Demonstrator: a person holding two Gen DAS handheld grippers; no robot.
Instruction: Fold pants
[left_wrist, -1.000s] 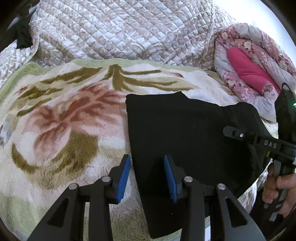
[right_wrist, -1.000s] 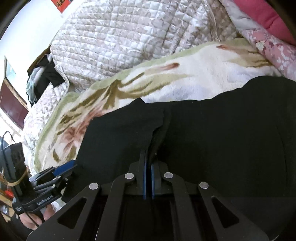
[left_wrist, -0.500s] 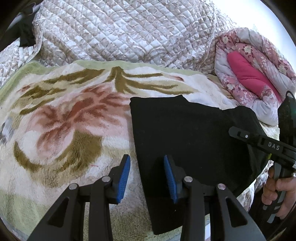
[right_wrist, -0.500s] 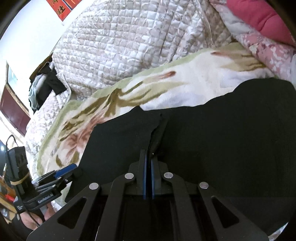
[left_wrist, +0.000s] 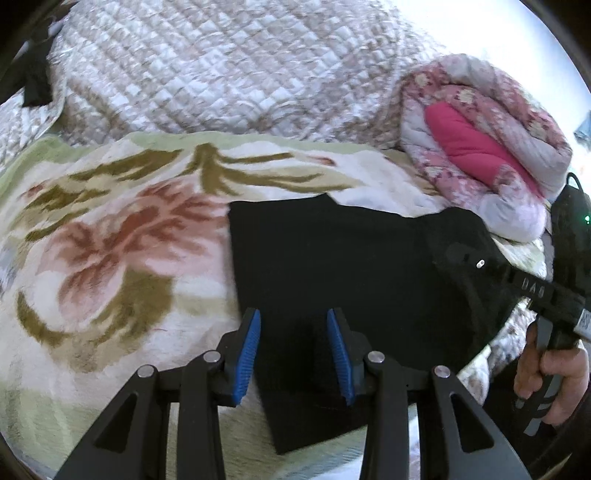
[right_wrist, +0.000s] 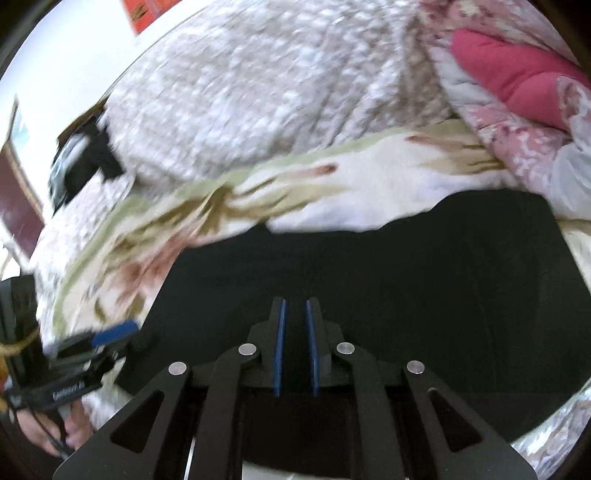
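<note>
The black pants (left_wrist: 332, 258) lie folded flat on the floral blanket (left_wrist: 110, 240). They also fill the lower part of the right wrist view (right_wrist: 406, 277). My left gripper (left_wrist: 293, 321) is open, empty, and hovers over the pants' near left edge. My right gripper (right_wrist: 294, 310) has its jaws a little apart with no cloth between them, just above the pants' middle. It shows at the right of the left wrist view (left_wrist: 461, 258), over the pants' right end. The left gripper shows in the right wrist view (right_wrist: 110, 332) at the pants' left edge.
A quilted beige bedspread (left_wrist: 221, 74) rises behind the blanket. A rolled pink floral quilt (left_wrist: 480, 129) lies at the back right, close to the pants' far right corner. Dark clothes (right_wrist: 85, 162) hang at the far left.
My right gripper was shut on a raised fold of the pants; now its jaws have parted and the cloth lies flat. The left gripper stayed open and shifted slightly right over the pants.
</note>
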